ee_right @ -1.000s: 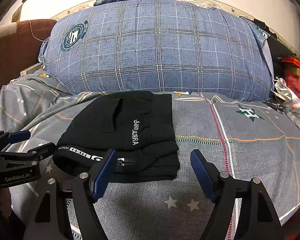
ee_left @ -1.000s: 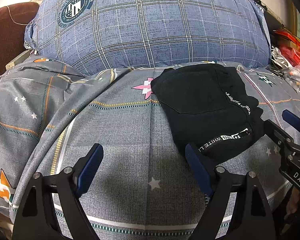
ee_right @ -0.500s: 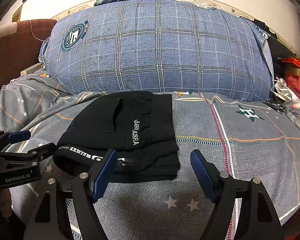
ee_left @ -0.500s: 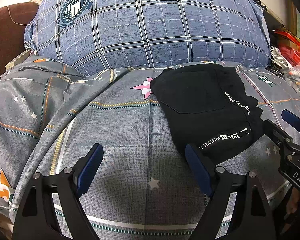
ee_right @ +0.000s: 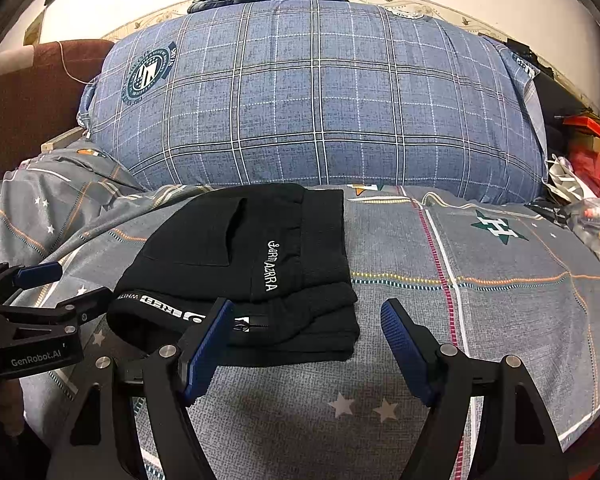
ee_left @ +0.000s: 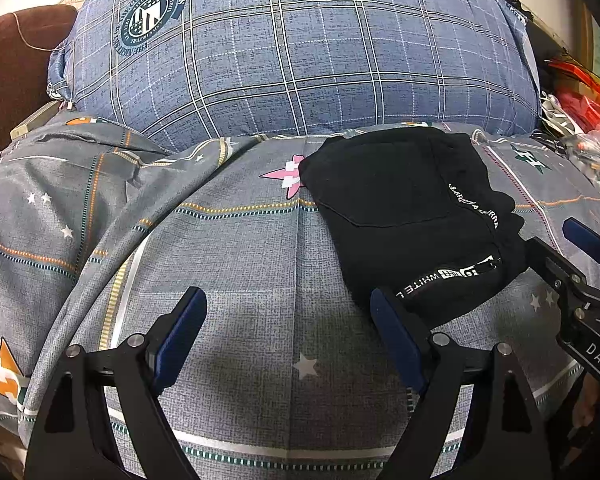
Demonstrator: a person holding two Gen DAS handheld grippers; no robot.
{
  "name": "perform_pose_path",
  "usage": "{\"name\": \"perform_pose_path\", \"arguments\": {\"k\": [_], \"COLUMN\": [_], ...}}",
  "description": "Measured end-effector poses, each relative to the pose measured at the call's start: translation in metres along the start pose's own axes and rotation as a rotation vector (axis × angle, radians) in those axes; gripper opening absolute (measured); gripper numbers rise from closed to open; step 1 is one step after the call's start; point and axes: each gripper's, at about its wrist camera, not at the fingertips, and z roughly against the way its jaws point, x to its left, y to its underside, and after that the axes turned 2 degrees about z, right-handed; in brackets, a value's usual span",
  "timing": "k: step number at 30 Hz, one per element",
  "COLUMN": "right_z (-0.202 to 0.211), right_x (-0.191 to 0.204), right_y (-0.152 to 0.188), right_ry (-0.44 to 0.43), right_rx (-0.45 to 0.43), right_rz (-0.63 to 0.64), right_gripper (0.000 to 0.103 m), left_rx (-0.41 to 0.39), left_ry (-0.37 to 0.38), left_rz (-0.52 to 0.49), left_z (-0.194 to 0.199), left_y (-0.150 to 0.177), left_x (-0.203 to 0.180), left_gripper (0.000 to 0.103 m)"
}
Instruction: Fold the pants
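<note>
The black pants (ee_left: 412, 216) lie folded into a compact stack on the grey bedspread, white lettering on top. They also show in the right wrist view (ee_right: 252, 272). My left gripper (ee_left: 288, 312) is open and empty, just left of and in front of the stack. My right gripper (ee_right: 308, 320) is open and empty, its left finger (ee_right: 208, 340) over the stack's near edge. Each gripper shows in the other's view, the right one (ee_left: 580, 264) at the stack's right, the left one (ee_right: 48, 284) at its left.
A large blue plaid pillow (ee_right: 320, 100) stands behind the pants. A brown cushion (ee_left: 8, 76) is at the far left. Red packaging and clutter (ee_right: 588, 152) lie at the right edge of the bed. Grey star-patterned bedspread (ee_left: 240, 248) spreads around the stack.
</note>
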Motion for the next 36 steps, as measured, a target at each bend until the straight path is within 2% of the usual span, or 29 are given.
{"name": "perform_pose_path", "arguments": {"k": [21, 36], "right_z": [0.0024, 0.0026], "right_x": [-0.0001, -0.0001], "right_y": [-0.0024, -0.0029], "right_ry": [0.001, 0.003], "right_rx": [-0.004, -0.007], "right_rz": [-0.004, -0.008], "right_gripper": [0.077, 0.077], "left_rx": [-0.004, -0.036], "left_ry": [0.014, -0.010], "left_rz": [-0.010, -0.027], "left_z": [0.0016, 0.0057], "left_y": [-0.0022, -0.0032], "left_x": [0.0009, -0.0024], "left_gripper": [0.085, 0.085]}}
